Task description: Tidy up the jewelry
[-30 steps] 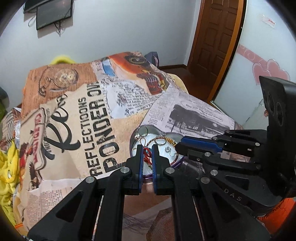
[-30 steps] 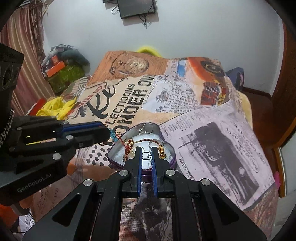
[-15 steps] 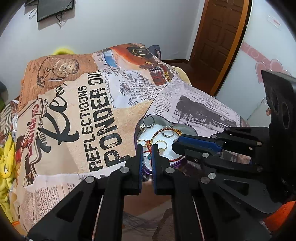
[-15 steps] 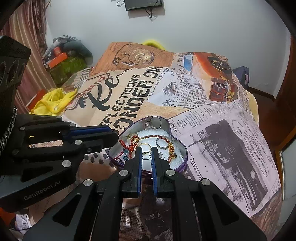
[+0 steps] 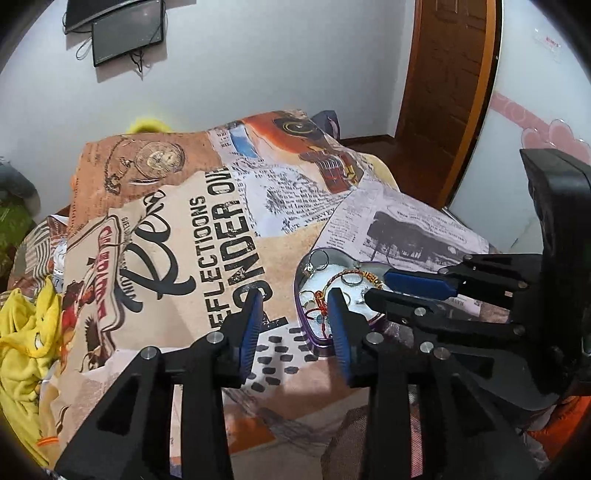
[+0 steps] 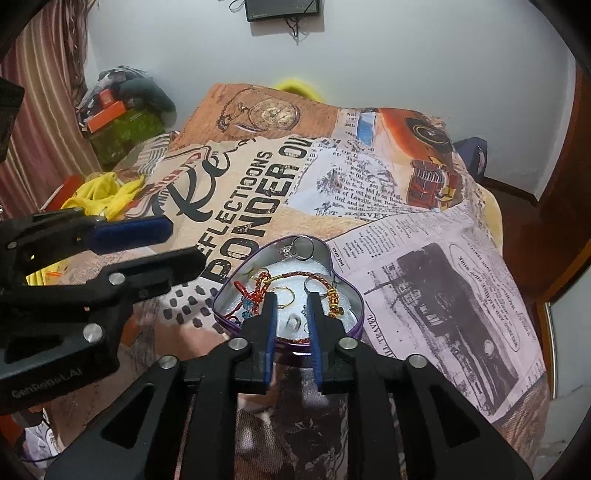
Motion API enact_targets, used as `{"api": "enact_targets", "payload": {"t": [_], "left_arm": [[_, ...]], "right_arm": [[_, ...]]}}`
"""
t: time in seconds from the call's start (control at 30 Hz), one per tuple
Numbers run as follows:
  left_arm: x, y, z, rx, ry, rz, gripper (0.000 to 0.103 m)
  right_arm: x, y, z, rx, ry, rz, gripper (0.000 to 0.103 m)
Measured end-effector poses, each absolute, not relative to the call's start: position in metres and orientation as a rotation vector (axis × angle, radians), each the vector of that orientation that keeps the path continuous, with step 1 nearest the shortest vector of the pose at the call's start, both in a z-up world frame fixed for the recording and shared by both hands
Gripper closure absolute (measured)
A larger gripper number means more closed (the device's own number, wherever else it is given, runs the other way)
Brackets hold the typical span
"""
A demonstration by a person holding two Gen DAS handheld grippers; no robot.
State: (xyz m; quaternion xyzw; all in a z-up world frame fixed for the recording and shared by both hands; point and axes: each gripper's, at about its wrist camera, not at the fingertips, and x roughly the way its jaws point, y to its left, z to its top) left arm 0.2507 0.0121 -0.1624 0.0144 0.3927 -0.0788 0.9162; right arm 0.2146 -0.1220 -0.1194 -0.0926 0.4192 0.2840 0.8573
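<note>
The right wrist view alone shows a striped curtain (image 6: pixel 40 122) and a pile of boxes (image 6: pixel 122 110) at ten o'clock; the left wrist view alone shows a wooden door (image 5: pixel 447 92) at one o'clock and pink hearts (image 5: pixel 554 136) on the wall at two o'clock. One heart-shaped tin (image 6: pixel 343 275) sits on the printed bedspread (image 6: pixel 369 177), just ahead of both tools, holding one red braided bracelet (image 6: pixel 295 275), one large silver ring (image 6: pixel 303 247) at its far lobe and at least two gold rings (image 6: pixel 284 297); smaller pieces are too tangled to count. There is one screen (image 6: pixel 282 9) on the wall and one yellow garment (image 6: pixel 103 194) at nine o'clock. The spread reads "REFLECTIONS" and "PONDER"; the left tool's body reads "GenRobot.AI". The left gripper (image 5: pixel 295 299) has just been opening, its fingers well apart with only bedspread and the tin's edge beyond. The right gripper (image 6: pixel 291 301) has also just been opening, its fingers slightly apart above the tin, clamping nothing.
</note>
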Motion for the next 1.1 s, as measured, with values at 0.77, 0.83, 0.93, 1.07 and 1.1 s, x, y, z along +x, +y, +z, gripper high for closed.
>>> {"api": "enact_targets", "payload": {"t": [0.77, 0.83, 0.93, 1.07, 1.1], "left_arm": [[0.106, 0.0, -0.005, -0.002, 0.357, -0.094, 0.06], [0.084, -0.005, 0.009, 0.008, 0.286, -0.082, 0.058], [0.054, -0.011, 0.024, 0.019, 0.186, -0.06, 0.051], [0.024, -0.016, 0.033, 0.011, 0.1, -0.017, 0.037], [0.019, -0.016, 0.034, 0.002, 0.087, -0.007, 0.032]], "right_arm": [[0.1, -0.176, 0.047, -0.11, 0.426, 0.507, 0.079], [0.078, -0.184, 0.067, -0.094, 0.346, 0.495, 0.079], [0.049, -0.192, 0.087, -0.072, 0.248, 0.477, 0.077], [0.015, -0.201, 0.101, -0.042, 0.134, 0.447, 0.057], [0.007, -0.202, 0.103, -0.037, 0.11, 0.435, 0.056]]}}
